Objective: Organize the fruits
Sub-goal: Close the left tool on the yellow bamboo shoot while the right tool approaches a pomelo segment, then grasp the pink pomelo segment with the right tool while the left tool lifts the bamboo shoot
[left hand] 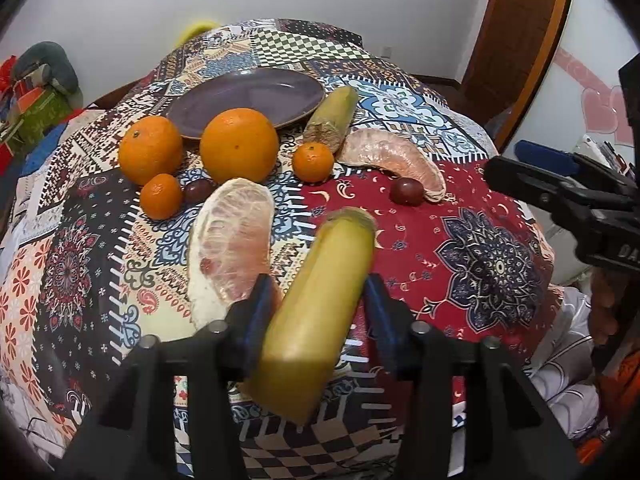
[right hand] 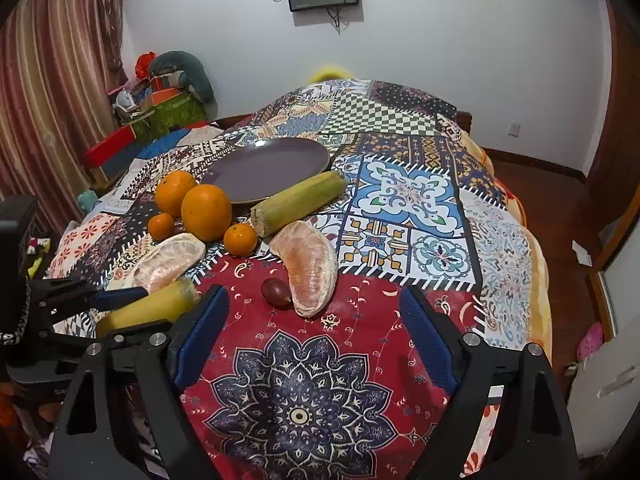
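Observation:
My left gripper (left hand: 316, 300) is shut on a yellow-green sugarcane piece (left hand: 320, 304), also seen in the right wrist view (right hand: 152, 306). A purple plate (left hand: 248, 98) (right hand: 268, 166) lies at the back. Before it lie two oranges (left hand: 239, 144) (left hand: 150, 148), two mandarins (left hand: 313, 161) (left hand: 161, 196), two dark grapes (left hand: 406, 191) (left hand: 197, 190), two peeled pomelo segments (left hand: 232, 248) (left hand: 396, 158) and a second sugarcane piece (left hand: 334, 116). My right gripper (right hand: 314, 320) is open and empty, just short of a pomelo segment (right hand: 312, 268) and a grape (right hand: 276, 291).
The fruit lies on a patchwork cloth (right hand: 400, 208) over a domed surface that falls away at every side. Boxes and bags (right hand: 168, 100) are piled at the far left by a curtain. A wooden door (left hand: 520, 40) stands at the right.

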### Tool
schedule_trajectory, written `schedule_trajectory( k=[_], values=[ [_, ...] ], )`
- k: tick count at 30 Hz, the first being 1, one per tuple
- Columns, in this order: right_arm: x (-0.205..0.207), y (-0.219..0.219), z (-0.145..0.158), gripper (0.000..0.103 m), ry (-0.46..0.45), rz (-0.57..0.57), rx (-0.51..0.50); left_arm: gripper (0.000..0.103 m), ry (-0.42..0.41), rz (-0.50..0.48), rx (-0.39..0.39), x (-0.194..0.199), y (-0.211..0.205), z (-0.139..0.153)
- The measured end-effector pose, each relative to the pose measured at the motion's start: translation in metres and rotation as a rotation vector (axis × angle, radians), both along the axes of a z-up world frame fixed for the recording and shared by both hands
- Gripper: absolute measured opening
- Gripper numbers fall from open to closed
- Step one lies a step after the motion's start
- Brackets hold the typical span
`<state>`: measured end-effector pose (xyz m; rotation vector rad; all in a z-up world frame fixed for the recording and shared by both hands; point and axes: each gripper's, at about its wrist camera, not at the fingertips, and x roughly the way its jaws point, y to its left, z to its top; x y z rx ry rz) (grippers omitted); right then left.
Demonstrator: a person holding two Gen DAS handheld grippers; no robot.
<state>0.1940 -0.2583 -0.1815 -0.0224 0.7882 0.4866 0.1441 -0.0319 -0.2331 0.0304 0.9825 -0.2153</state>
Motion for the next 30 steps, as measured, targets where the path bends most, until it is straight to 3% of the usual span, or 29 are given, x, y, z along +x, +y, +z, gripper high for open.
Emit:
schedule_trajectory(
  k=[12,19,30],
  values=[
    [0.029,0.002,-0.005,0.072,0.017,0.037,-0.001,0.037,0.022,0.033,-0.069,0.035,0.002,0.001],
    [0.058,0.009,-0.023,0.062,0.089,0.076,0.014,0.037,0.045,0.010,-0.106,0.049,0.004,-0.005],
    [0.070,0.031,-0.045,0.061,0.158,0.153,-0.021,0.036,0.045,0.011,-0.119,0.063,0.004,-0.016]
  ],
)
